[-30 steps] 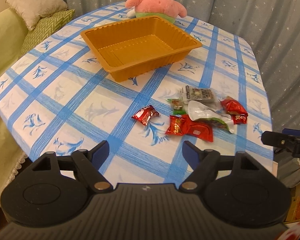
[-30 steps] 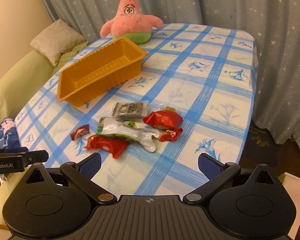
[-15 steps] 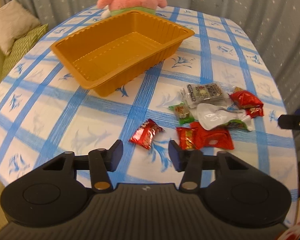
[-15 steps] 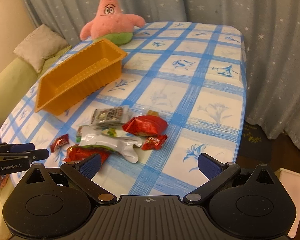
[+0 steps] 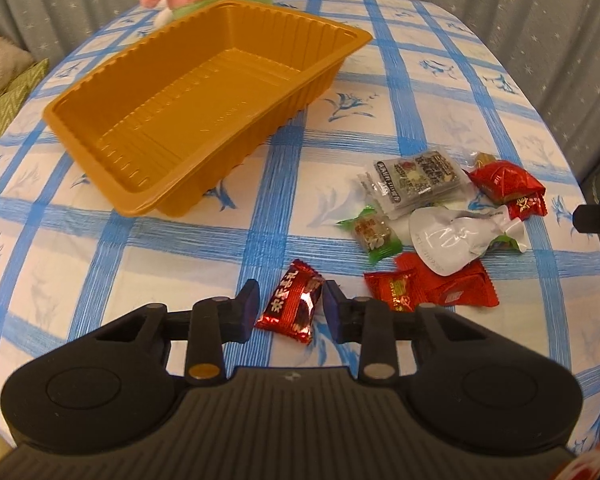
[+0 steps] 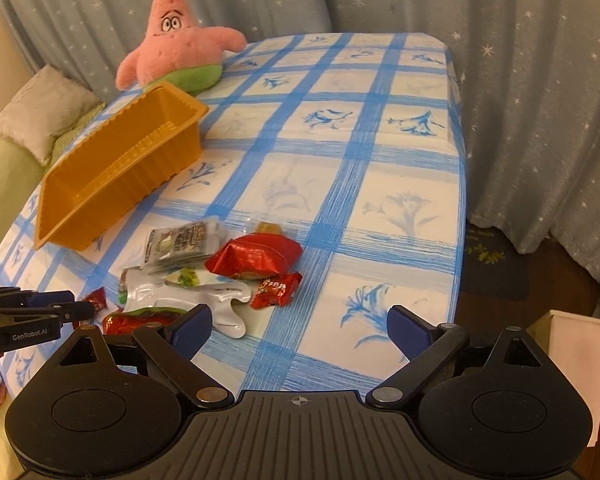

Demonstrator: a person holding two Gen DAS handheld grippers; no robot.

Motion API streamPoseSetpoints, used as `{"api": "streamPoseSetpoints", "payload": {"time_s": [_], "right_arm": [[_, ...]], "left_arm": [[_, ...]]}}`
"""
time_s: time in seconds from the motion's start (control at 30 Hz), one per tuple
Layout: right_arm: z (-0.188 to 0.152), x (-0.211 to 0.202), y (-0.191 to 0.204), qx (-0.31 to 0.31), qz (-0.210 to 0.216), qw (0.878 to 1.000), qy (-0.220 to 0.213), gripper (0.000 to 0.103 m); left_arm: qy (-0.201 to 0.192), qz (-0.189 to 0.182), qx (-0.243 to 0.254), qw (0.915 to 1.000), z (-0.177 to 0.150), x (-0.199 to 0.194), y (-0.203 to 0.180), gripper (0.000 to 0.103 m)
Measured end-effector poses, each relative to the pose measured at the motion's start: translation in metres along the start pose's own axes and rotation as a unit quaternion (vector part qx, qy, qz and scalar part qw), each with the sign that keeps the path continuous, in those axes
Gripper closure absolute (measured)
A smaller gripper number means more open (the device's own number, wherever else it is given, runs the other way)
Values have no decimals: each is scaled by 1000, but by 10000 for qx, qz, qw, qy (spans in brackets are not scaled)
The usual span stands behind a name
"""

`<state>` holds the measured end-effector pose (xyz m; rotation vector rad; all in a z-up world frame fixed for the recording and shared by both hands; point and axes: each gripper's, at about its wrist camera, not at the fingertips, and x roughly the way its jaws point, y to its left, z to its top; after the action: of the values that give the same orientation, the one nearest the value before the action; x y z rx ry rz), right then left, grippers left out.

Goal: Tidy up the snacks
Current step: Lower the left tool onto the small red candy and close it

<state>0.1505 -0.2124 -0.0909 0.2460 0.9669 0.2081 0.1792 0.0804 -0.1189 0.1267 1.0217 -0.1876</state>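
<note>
An empty orange tray (image 5: 112, 92) stands on the checked tablecloth; it also shows in the right wrist view (image 6: 60, 216). A small red candy (image 5: 294, 304) lies between the fingers of my left gripper (image 5: 289, 305), which is narrowed around it; the right pad touches the wrapper, the left pad stands slightly off. A pile of snack packets (image 5: 440, 216) lies to the right: a grey packet, a green candy, a white pouch, red packets. My right gripper (image 6: 298, 326) is open and empty, above the table's edge near the pile (image 6: 220, 272).
A pink starfish plush (image 6: 176, 60) sits behind the tray at the table's far end. A sofa with cushions (image 6: 40, 116) is on the left. Curtains hang behind. A white box (image 6: 572, 344) stands on the floor at right.
My left gripper has moved forward and down over the red candy and its fingers have narrowed around it. My right gripper has drifted slightly closer to the pile and stays open.
</note>
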Motion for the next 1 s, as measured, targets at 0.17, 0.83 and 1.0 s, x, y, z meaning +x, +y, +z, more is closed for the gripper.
{"api": "streamPoseSetpoints", "payload": {"time_s": [0.17,0.83,1.0], "right_arm": [[3,-2,1,52,-18,10000,-48,10],[13,5,9,-261,252,9992,-165,17],[17,18,13,-805,441,9956,-209,31]], "left_arm": [[93,-121,12,9999,3,8,0,78],[-24,-51,-231,9997,1,-4,6,81],[-41,60,-410,9991,0,-12,13,81]]}}
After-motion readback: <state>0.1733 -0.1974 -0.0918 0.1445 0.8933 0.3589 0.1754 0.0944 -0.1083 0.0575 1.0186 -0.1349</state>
